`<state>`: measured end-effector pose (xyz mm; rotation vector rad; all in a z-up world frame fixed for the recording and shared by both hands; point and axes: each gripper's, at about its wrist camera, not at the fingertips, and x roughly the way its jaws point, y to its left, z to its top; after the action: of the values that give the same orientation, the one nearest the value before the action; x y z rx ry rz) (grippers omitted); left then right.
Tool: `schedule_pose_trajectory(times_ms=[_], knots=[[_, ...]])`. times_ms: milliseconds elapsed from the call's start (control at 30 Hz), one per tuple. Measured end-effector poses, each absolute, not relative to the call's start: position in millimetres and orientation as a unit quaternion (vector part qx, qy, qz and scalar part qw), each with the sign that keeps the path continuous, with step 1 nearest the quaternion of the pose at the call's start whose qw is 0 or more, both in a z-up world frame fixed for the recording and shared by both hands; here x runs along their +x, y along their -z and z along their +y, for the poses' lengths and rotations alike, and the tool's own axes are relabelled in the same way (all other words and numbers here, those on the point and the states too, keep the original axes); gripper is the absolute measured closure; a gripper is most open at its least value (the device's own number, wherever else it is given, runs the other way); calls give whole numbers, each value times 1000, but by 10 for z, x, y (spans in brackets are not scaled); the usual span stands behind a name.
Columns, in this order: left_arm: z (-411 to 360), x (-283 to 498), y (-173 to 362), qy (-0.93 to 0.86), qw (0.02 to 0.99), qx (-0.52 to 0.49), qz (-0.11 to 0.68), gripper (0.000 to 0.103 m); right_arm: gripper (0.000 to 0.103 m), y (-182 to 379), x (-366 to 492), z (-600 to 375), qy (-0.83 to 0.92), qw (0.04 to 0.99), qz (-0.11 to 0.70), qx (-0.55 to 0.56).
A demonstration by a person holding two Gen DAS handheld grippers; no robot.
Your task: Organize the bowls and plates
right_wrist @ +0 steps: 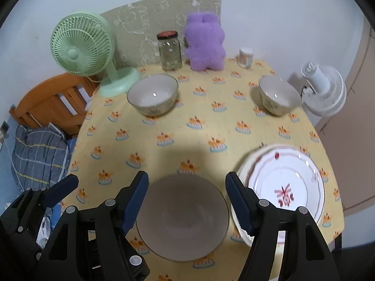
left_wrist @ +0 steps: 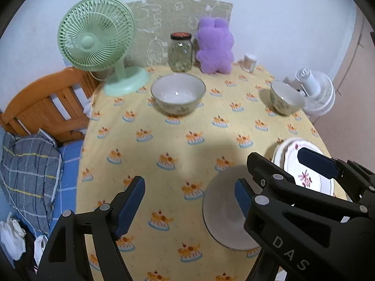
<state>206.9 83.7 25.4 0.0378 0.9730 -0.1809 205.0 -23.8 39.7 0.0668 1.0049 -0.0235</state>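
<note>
We've got both claws spread wide and holding nothing, our left gripper (left_wrist: 189,205) over bare tablecloth (left_wrist: 164,131), our right gripper (right_wrist: 187,201) straddling the grey bowl (right_wrist: 182,217) sitting just beside the stacked plates (right_wrist: 284,185).

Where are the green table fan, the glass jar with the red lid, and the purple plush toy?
Green table fan (left_wrist: 89,41), left wrist view, grille hub.
Glass jar with the red lid (left_wrist: 181,55), left wrist view, glass body.
Purple plush toy (right_wrist: 205,46), right wrist view, belly.

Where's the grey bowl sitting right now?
Near table edge in the right wrist view: the grey bowl sits below the open right gripper, just left of the stacked plates.
</note>
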Motion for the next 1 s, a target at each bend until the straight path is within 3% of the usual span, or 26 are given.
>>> schedule_pose_trajectory(times_ms=[133, 500, 1000], knots=[[853, 2192, -333, 72, 886, 13, 458, 22, 31, -471, 2200, -237, -3, 882, 470, 40], [716, 2639, -310, 14, 883, -10, 468, 21, 19, -465, 2804, -320, -49, 877, 478, -6], [607, 3522, -7, -78, 882, -40, 462, 21, 19, -111, 3879, -364, -109, 877, 465, -45]])
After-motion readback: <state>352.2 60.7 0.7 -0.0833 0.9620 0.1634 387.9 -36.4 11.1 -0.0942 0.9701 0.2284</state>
